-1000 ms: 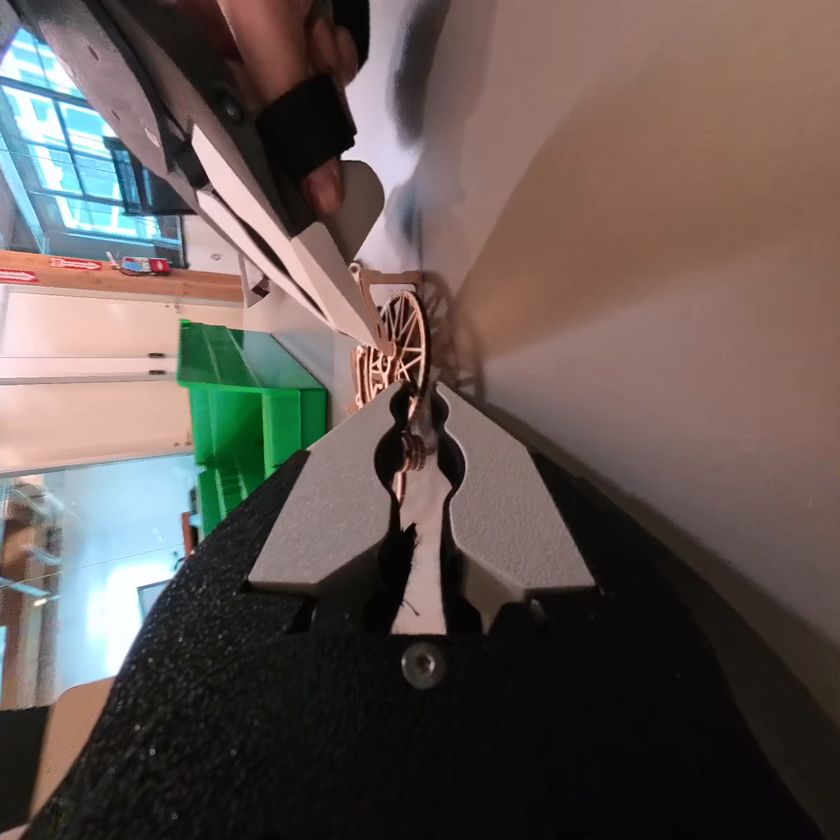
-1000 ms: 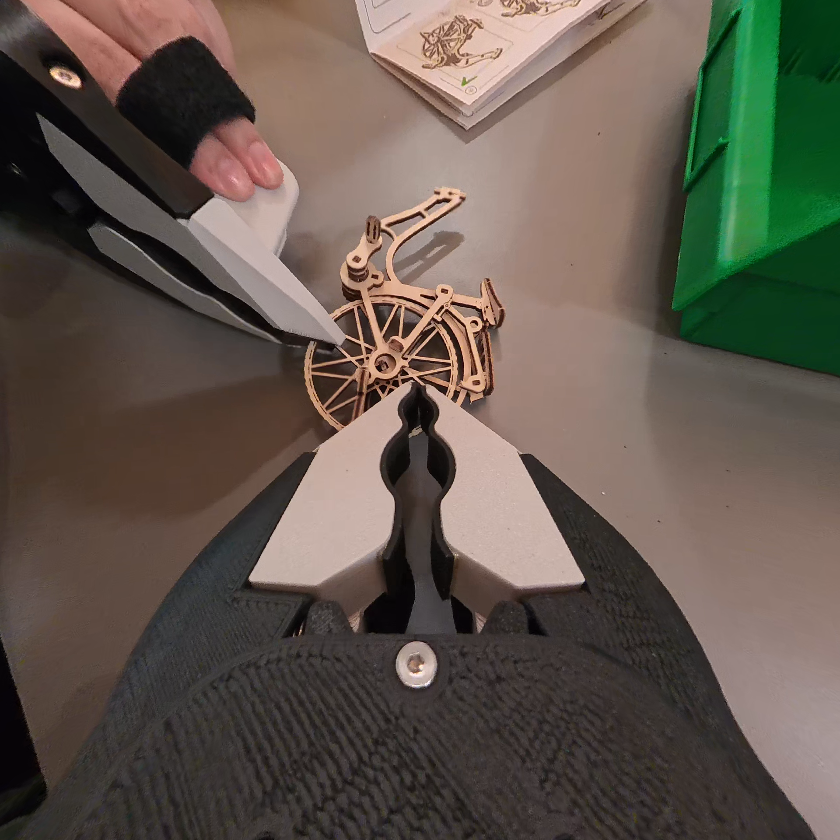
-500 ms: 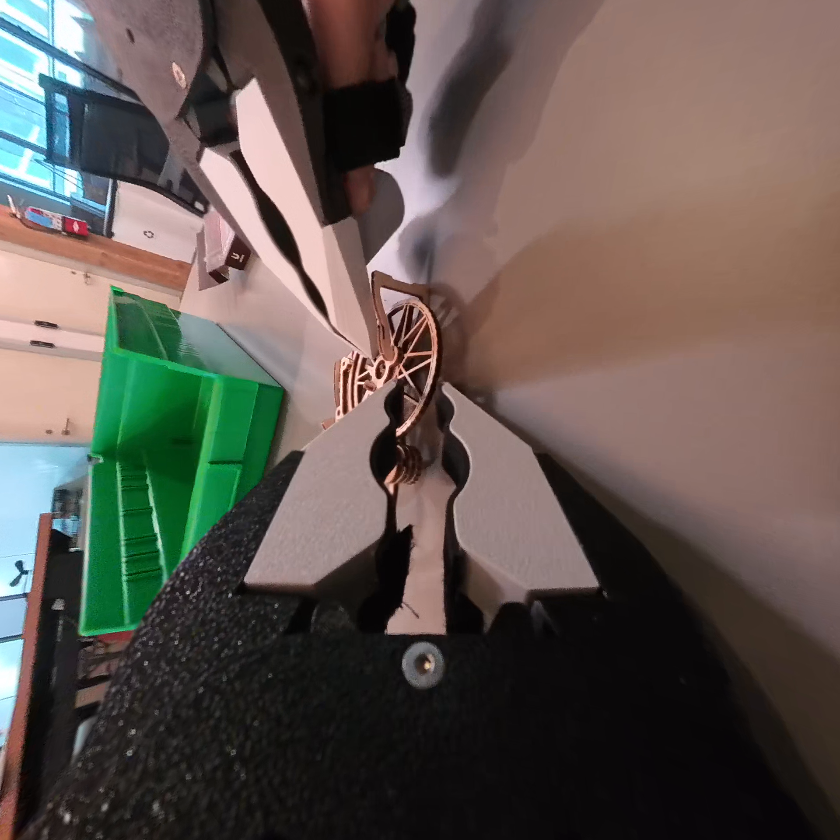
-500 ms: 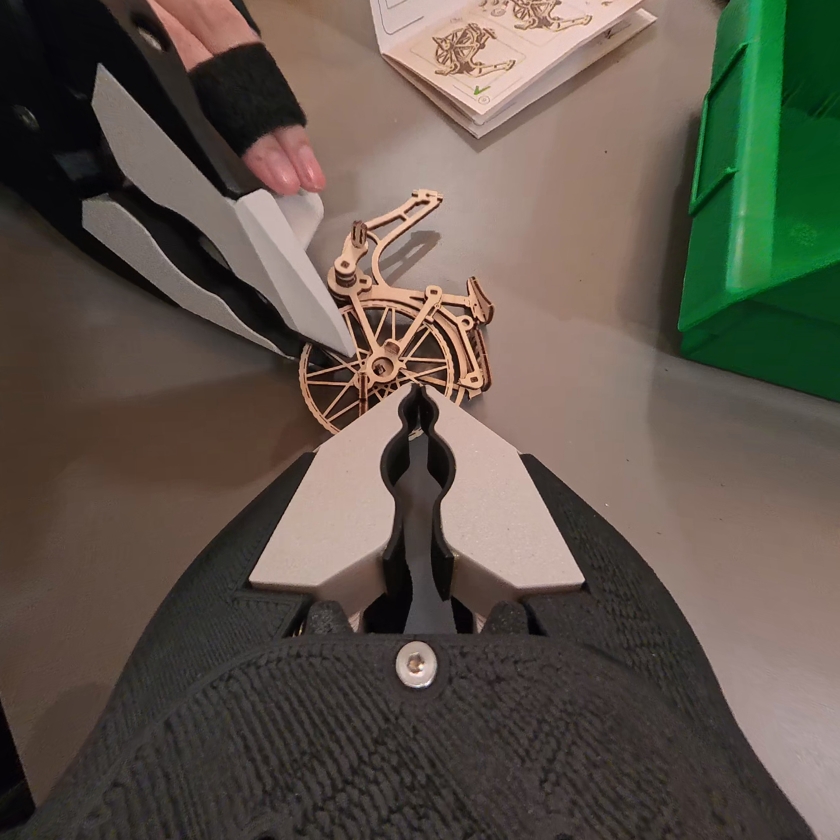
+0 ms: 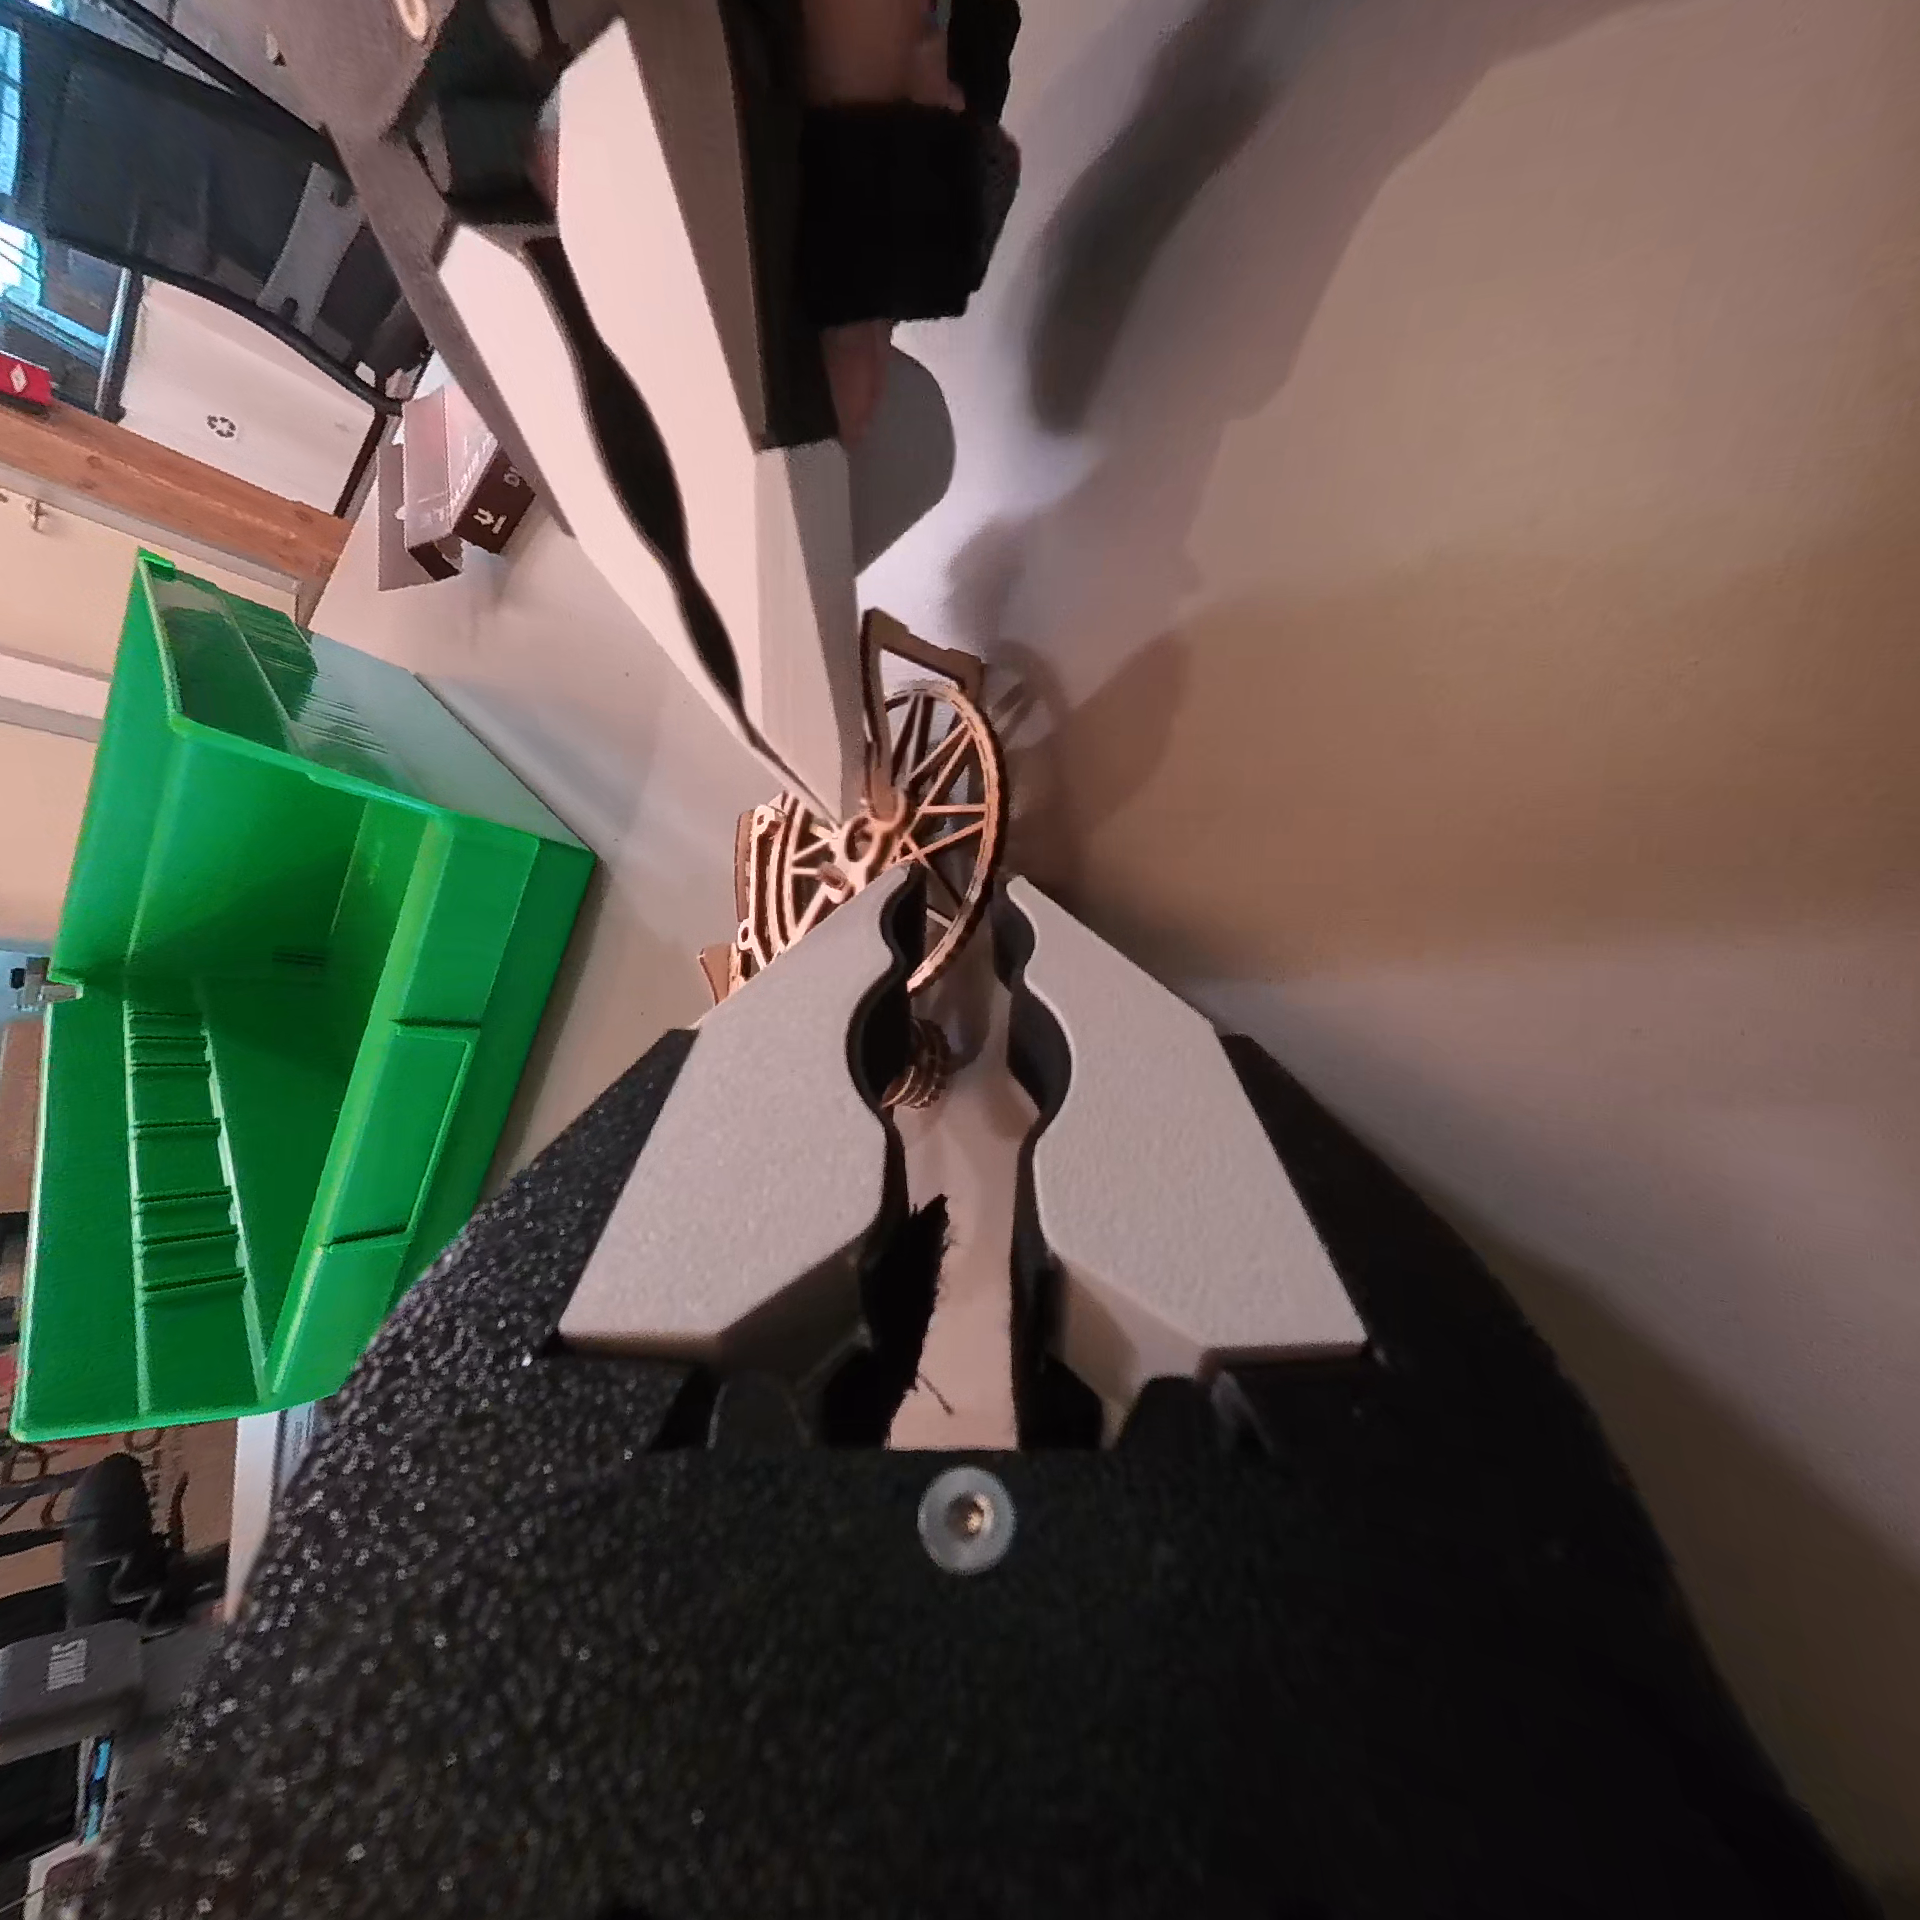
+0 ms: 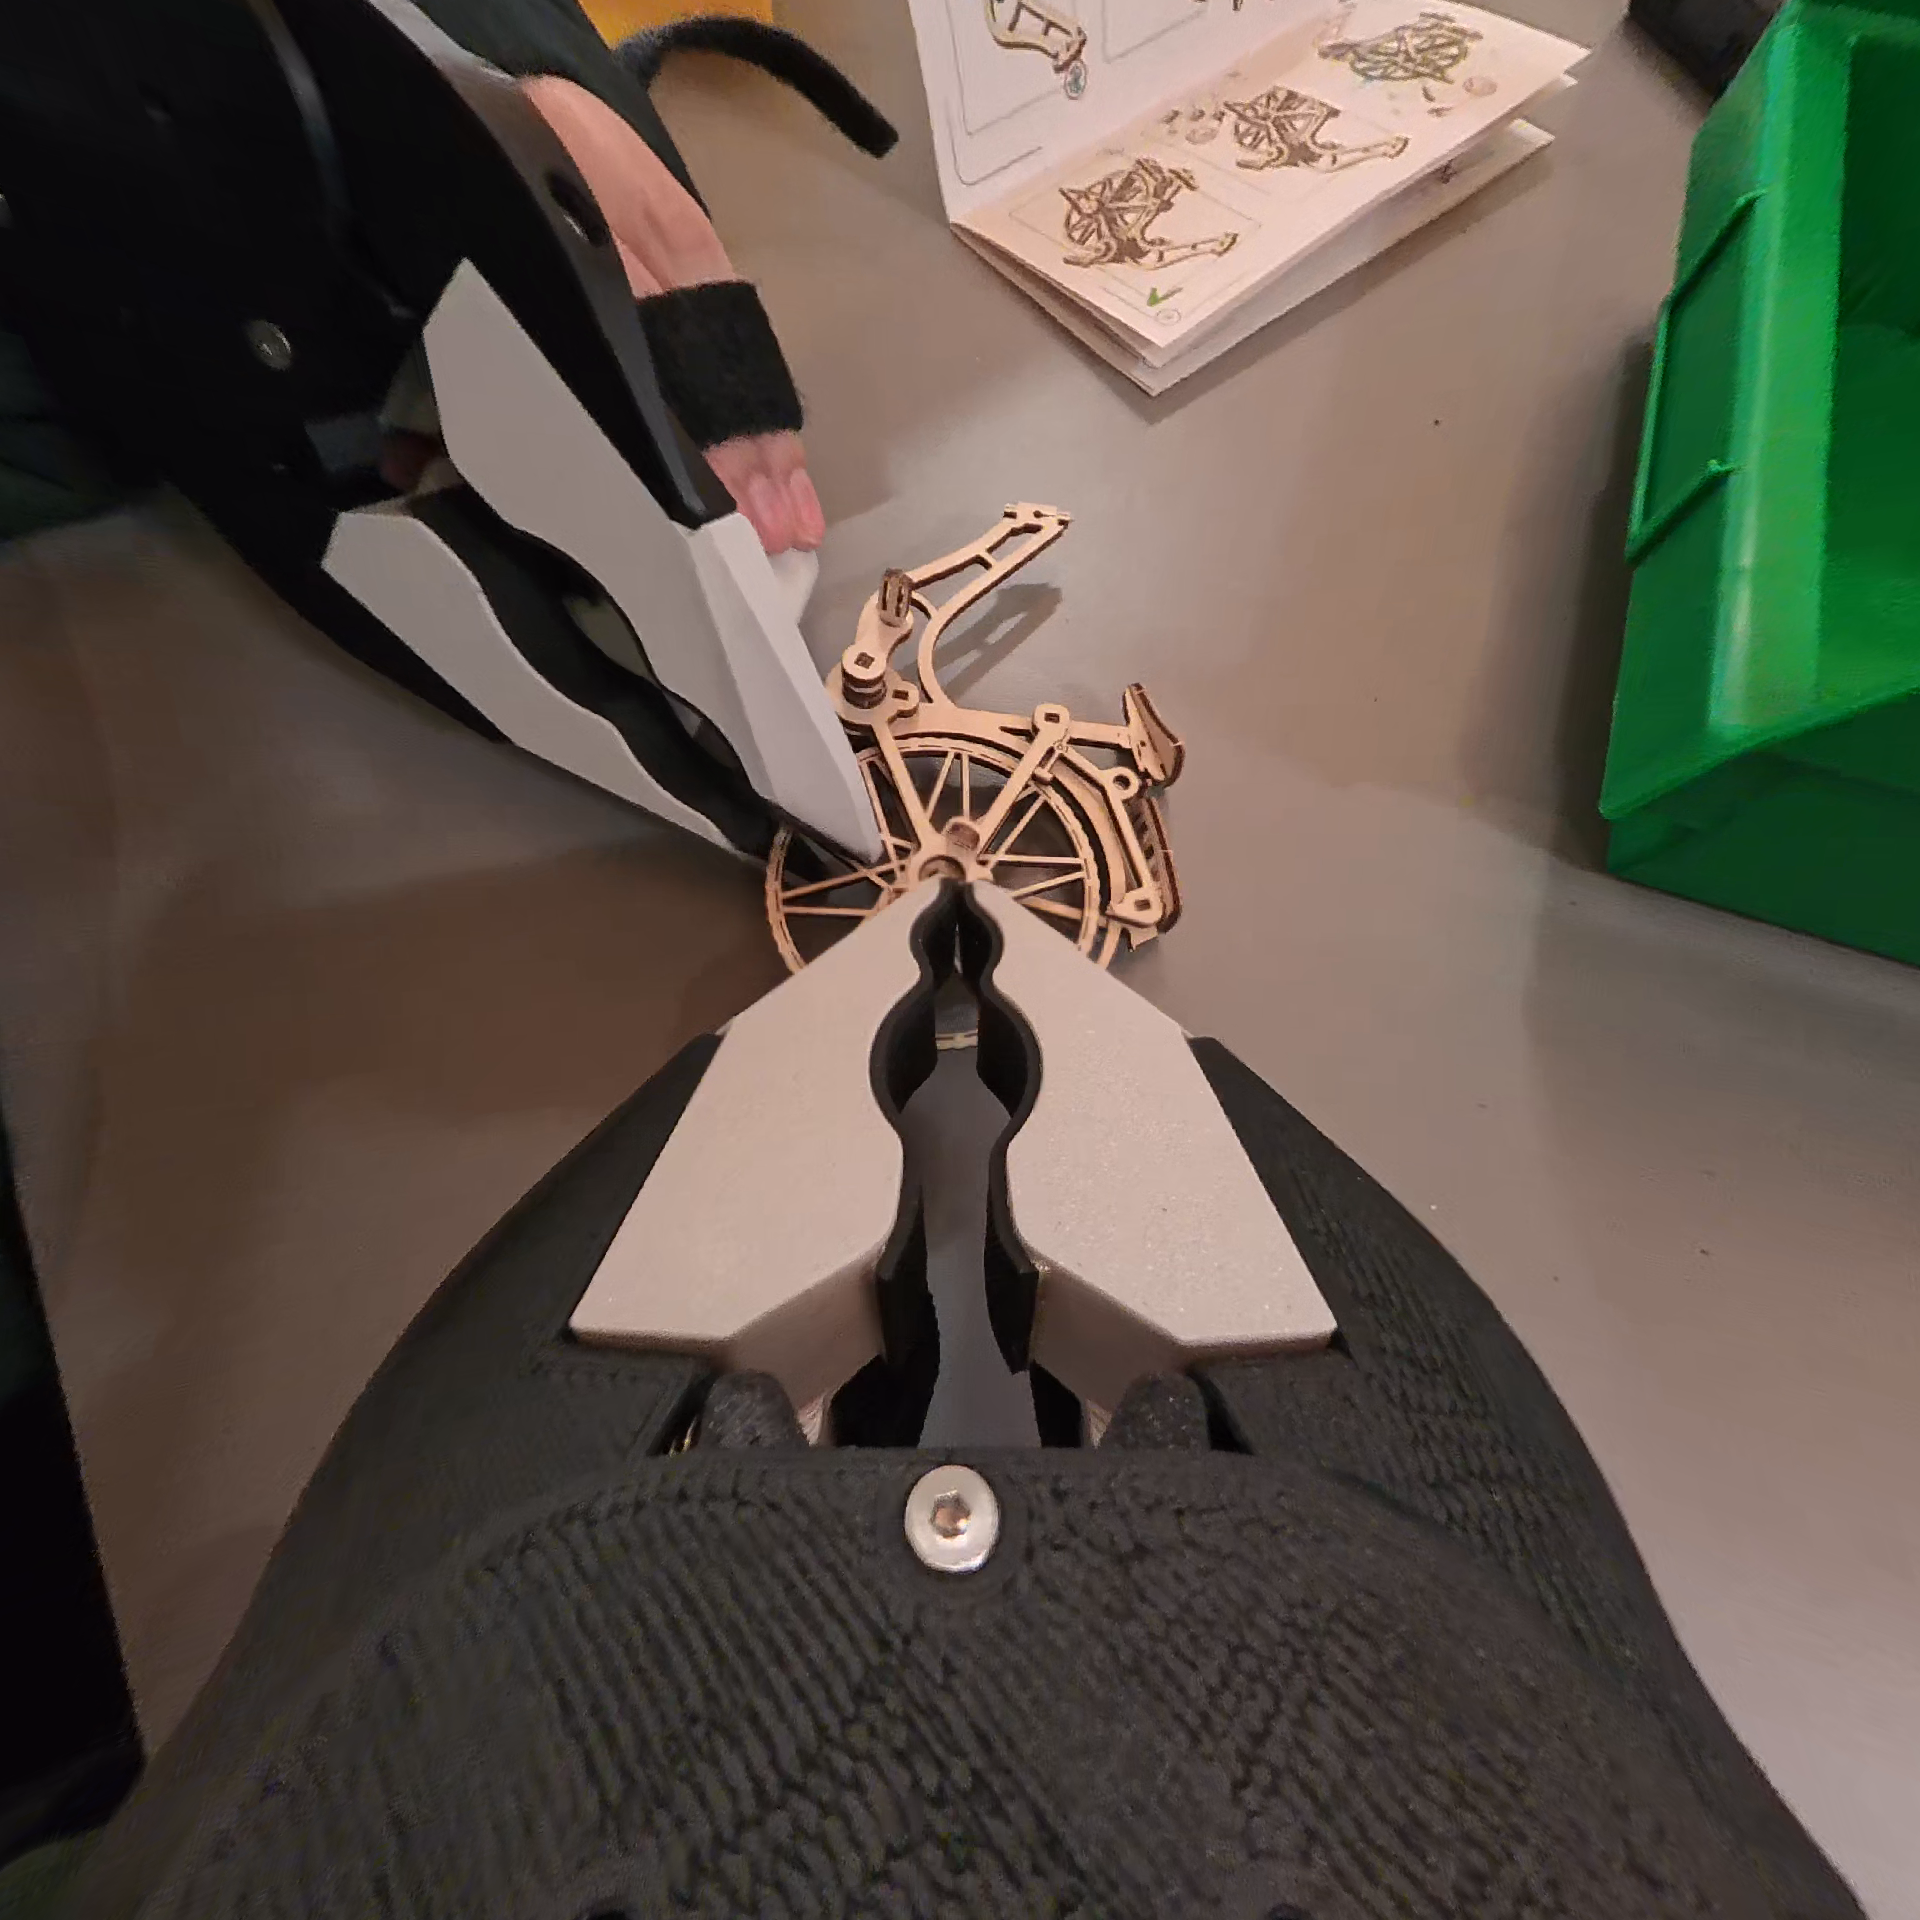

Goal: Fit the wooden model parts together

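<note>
Both tools meet at wooden model (image 6: 997, 821) hub, bin (image 6: 1766, 520) apart.

The wooden model (image 6: 987, 821) is pale tan with dark-edged spokes. The worktop (image 6: 1403, 1143) is plain grey-brown. At two o'clock stands a bright green bin (image 6: 1766, 623); at twelve, a white booklet (image 6: 1247, 177) with tan drawings. Each hand-held gripper (image 6: 951, 894) has light grey fingers (image 6: 790, 1122) on textured black.

model (image 6: 997, 800): pale laser-cut wood | table (image 6: 1455, 1091): smooth matt grey | bin (image 6: 1787, 520): glossy green plastic | booklet (image 6: 1247, 177): paper
</note>
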`<state>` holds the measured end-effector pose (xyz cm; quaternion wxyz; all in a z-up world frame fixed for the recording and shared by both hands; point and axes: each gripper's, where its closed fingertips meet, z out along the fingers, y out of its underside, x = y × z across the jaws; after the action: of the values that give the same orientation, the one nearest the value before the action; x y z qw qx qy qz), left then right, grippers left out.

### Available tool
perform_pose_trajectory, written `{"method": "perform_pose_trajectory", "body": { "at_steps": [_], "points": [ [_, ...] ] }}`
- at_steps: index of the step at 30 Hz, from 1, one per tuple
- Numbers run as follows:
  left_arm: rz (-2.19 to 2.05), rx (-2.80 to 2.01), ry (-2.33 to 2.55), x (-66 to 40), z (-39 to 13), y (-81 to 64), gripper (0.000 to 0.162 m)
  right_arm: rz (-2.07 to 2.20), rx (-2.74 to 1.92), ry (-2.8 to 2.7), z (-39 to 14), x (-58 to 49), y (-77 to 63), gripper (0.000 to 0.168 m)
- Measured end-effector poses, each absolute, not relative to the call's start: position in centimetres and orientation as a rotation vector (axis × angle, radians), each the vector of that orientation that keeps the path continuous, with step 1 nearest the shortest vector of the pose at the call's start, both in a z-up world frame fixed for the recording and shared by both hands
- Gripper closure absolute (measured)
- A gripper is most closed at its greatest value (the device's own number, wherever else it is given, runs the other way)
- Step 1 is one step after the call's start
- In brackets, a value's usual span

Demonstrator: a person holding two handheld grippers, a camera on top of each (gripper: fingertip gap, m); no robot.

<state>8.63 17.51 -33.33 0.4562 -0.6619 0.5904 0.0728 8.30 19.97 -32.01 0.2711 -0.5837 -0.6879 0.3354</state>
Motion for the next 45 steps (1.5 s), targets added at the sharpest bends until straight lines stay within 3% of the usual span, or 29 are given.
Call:
{"method": "perform_pose_trajectory", "body": {
  "at_steps": [24,45],
  "points": [
    [0.14,-1.554,1.486,8.9,-33.1,16.5,0.152,1.062,-1.684,-1.782,-32.1,8.0,19.5,0.168],
    [0.217,-1.503,1.567,8.3,-33.4,16.3,0.151,0.918,-1.636,-1.841,-32.7,8.3,19.8,0.168]
  ]
}}
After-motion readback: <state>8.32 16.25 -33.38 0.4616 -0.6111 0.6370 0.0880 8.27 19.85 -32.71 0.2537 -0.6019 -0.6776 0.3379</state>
